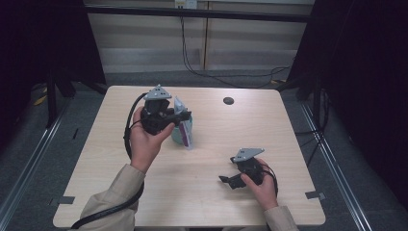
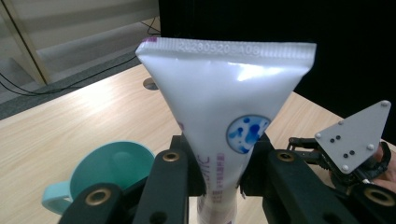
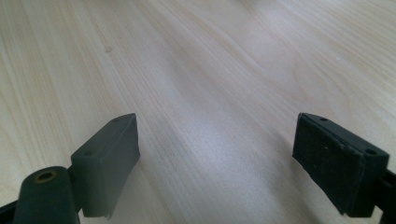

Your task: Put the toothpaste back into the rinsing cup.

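My left gripper (image 1: pixel 185 117) is shut on a white tube (image 1: pixel 183 120) with purple print; in the left gripper view the tube (image 2: pixel 224 107) stands upright, crimped end up, clamped between the jaws of the gripper (image 2: pixel 223 175). A teal mug (image 2: pixel 109 170) sits on the table just beside and below the tube; from above, the mug (image 1: pixel 184 134) peeks out behind the tube. My right gripper (image 1: pixel 226 181) rests low over the table at the front right, open with nothing between its jaws; its own view has the gripper (image 3: pixel 215 158) over bare wood.
The light wooden table (image 1: pixel 216 144) has a dark round grommet hole (image 1: pixel 228 100) near its far edge. Cables trail across the floor behind the table. Black frame posts stand at both sides.
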`<state>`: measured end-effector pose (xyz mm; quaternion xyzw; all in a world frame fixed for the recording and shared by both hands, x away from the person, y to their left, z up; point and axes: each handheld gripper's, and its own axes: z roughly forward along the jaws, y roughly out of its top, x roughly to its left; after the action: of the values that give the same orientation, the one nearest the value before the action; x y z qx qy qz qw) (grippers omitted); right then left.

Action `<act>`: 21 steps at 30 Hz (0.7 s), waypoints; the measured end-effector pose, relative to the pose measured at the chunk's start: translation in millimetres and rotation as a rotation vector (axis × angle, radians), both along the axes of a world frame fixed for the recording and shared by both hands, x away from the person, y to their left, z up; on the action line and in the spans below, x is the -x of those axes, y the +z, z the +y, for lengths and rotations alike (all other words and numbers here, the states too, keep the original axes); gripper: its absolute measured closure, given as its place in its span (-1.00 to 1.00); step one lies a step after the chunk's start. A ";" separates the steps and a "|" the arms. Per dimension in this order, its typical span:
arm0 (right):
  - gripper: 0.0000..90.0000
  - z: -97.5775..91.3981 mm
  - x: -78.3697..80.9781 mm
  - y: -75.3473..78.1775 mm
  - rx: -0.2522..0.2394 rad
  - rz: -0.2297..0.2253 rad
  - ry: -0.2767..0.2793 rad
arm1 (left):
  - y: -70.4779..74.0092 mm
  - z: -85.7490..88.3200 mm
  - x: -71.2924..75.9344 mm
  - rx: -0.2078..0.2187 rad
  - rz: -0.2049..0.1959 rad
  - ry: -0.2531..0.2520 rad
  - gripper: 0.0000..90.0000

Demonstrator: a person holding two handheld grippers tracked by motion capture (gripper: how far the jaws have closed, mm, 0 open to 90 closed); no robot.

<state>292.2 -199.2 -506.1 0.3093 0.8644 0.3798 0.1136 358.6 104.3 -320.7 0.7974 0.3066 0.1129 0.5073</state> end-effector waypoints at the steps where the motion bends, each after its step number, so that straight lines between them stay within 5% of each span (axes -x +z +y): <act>1: -0.69 0.4 0.2 -0.6 0.006 -0.005 0.000 | 1.3 0.9 -0.9 -0.004 -0.003 0.000 0.69; 21: -0.70 0.9 0.8 -5.2 0.002 -0.004 0.001 | 28.7 2.7 -18.5 0.011 -0.027 0.041 0.69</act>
<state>291.4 -198.3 -511.3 0.3081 0.8647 0.3795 0.1155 377.1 107.0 -292.0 0.7867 0.3164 0.1325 0.5133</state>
